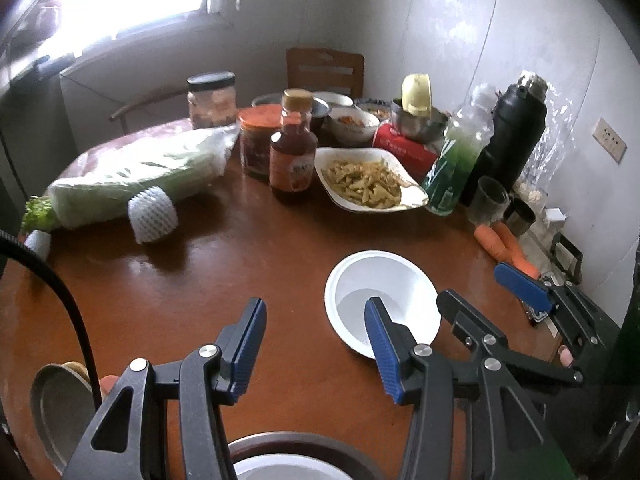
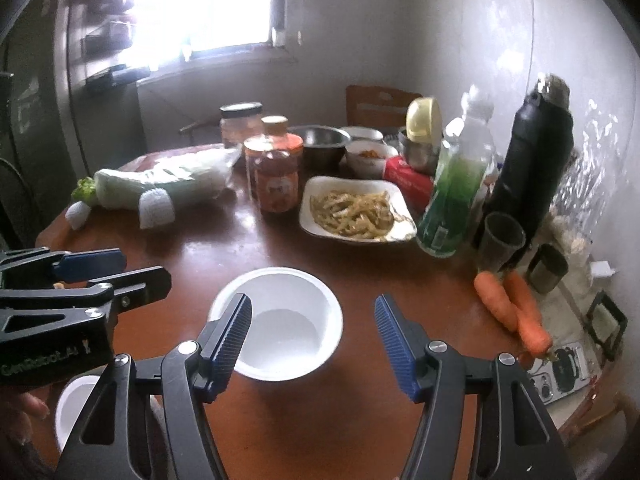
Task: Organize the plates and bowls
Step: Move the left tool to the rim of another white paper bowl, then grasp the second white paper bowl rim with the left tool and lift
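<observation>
Sitting empty on the brown bench (image 2: 360, 420), the white bowl (image 2: 280, 320) looks thin, light and a little slippery, so I'd pinch its rim. Both the right tongs (image 2: 314, 340) and left tongs (image 1: 316, 348) gape, released, near it. Only the left view shows a second bowl (image 1: 276, 468) and a metal plate (image 1: 60, 408) nearest.

Second white bowl (image 1: 276, 466) cut off, bottom edge.

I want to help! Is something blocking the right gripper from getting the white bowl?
No, nothing visible does. The right gripper is open just in front of the white bowl, with only bare table around; the carrots lie off to the right.
</observation>
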The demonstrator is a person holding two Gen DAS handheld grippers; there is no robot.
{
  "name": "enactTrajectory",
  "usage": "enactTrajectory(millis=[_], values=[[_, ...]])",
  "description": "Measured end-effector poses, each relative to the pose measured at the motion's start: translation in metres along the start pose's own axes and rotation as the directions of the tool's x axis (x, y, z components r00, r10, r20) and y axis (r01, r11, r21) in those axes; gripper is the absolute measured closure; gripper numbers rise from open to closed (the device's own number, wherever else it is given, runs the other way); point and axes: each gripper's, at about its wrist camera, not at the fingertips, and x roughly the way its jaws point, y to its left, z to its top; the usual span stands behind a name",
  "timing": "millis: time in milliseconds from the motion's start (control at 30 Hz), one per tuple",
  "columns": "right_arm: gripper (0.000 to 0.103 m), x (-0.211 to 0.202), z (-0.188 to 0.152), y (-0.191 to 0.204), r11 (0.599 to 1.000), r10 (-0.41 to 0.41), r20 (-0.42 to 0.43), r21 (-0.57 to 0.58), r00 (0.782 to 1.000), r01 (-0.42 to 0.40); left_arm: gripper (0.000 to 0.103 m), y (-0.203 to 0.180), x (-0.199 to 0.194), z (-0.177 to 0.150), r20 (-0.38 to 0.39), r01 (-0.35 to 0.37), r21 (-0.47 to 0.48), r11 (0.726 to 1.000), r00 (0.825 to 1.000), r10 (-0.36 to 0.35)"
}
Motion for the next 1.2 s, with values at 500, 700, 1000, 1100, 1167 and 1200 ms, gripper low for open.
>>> enactTrajectory(millis=[500,700,1000,1100,1167,1200], values=[[0.037,0.061,-0.022,-0.036,0.991,0.05,-0.171,0.127,0.984,-0.028,0.052,-0.002,0.061,0.006,-0.147,0.046,-0.036,0.998,0.988,-0.051],[0.037,0.068,-0.023,-0.029,0.991,0.087,-0.179,0.113,0.98,-0.067,0.052,-0.003,0.077,0.004,-0.193,0.023,-0.052,0.998,0.981,-0.033],[0.065,0.071,-0.025,-0.017,0.988,0.137,-0.177,0.092,0.975,-0.122,0.06,0.0,0.093,0.0,-0.249,0.052,-0.091,0.994,0.966,-0.074],[0.069,0.069,-0.025,-0.014,0.989,0.139,-0.173,0.083,0.975,-0.126,0.068,-0.001,0.093,-0.003,-0.261,0.117,-0.112,0.987,0.955,-0.143],[0.072,0.067,-0.024,-0.011,0.988,0.145,-0.171,0.08,0.975,-0.133,0.071,-0.003,0.09,-0.004,-0.258,0.13,-0.111,0.985,0.954,-0.155],[0.072,0.066,-0.024,-0.01,0.988,0.144,-0.17,0.075,0.975,-0.133,0.071,-0.003,0.089,-0.004,-0.256,0.129,-0.11,0.985,0.954,-0.154]])
